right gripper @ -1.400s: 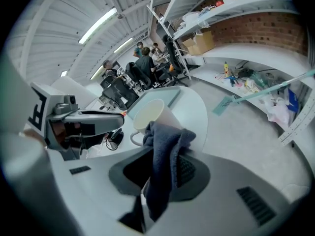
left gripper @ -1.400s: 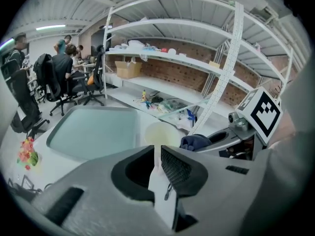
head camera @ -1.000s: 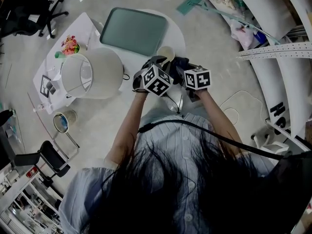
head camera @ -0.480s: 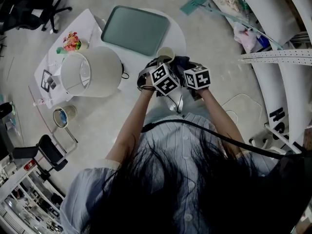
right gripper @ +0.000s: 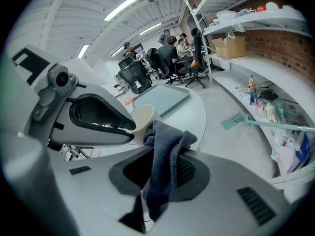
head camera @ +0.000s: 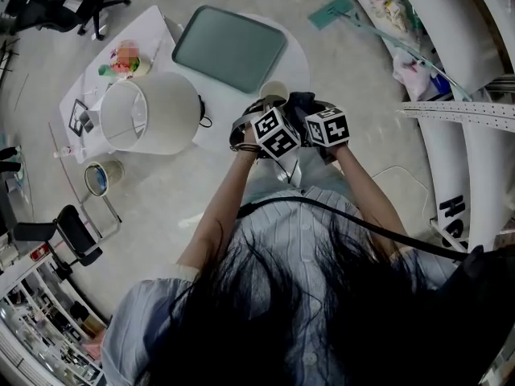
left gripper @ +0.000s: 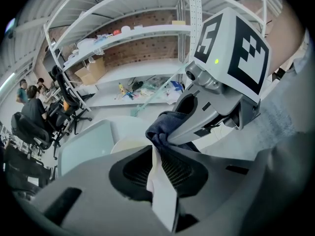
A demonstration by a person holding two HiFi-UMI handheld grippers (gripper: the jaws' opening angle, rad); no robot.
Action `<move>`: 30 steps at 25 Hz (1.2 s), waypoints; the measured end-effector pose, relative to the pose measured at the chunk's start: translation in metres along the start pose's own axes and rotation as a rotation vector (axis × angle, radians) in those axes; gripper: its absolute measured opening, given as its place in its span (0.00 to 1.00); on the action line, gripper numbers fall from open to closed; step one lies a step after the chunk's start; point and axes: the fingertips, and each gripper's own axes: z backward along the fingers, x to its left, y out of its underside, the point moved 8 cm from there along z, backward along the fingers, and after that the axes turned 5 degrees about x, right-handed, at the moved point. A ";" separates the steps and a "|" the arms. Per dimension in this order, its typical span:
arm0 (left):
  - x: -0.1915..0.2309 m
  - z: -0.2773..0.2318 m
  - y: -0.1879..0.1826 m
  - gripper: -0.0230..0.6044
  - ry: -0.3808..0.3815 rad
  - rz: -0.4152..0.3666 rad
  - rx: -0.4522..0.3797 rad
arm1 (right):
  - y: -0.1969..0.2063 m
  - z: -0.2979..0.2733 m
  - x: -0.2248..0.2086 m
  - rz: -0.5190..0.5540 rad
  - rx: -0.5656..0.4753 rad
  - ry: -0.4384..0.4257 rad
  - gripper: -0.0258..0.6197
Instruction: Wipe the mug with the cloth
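Note:
A cream mug (head camera: 273, 92) is held at the near edge of the round white table (head camera: 296, 64). My left gripper (head camera: 262, 109) is shut on a white part of the mug (left gripper: 129, 144), seemingly its handle, which shows as a pale slab between the jaws. My right gripper (head camera: 309, 108) is shut on a dark blue cloth (right gripper: 165, 151). The cloth (left gripper: 164, 126) is bunched against the mug's (right gripper: 142, 121) side. In the right gripper view the left gripper (right gripper: 129, 128) reaches in from the left. In the left gripper view the right gripper (left gripper: 160, 136) comes in from the right.
A green tray (head camera: 229, 48) lies on the round table beyond the mug. A big white lampshade (head camera: 153, 115) stands to the left, beside a small white table (head camera: 105, 95) with flowers. White shelving (head camera: 451, 95) curves along the right. Office chairs and seated people are far off.
Both grippers stay together at the mug with their holds unchanged. The left gripper's cube has edged slightly right, closer to the right one.

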 end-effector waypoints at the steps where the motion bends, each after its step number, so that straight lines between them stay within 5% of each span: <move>1: 0.001 -0.001 -0.001 0.11 -0.014 0.002 0.005 | -0.001 0.000 -0.002 0.010 0.004 -0.004 0.17; 21: 0.002 -0.023 -0.008 0.11 -0.088 0.178 0.123 | -0.022 -0.007 -0.021 0.245 0.109 -0.150 0.17; 30: 0.007 -0.018 0.000 0.10 -0.064 -0.098 0.243 | -0.025 -0.011 -0.022 0.318 0.139 -0.197 0.17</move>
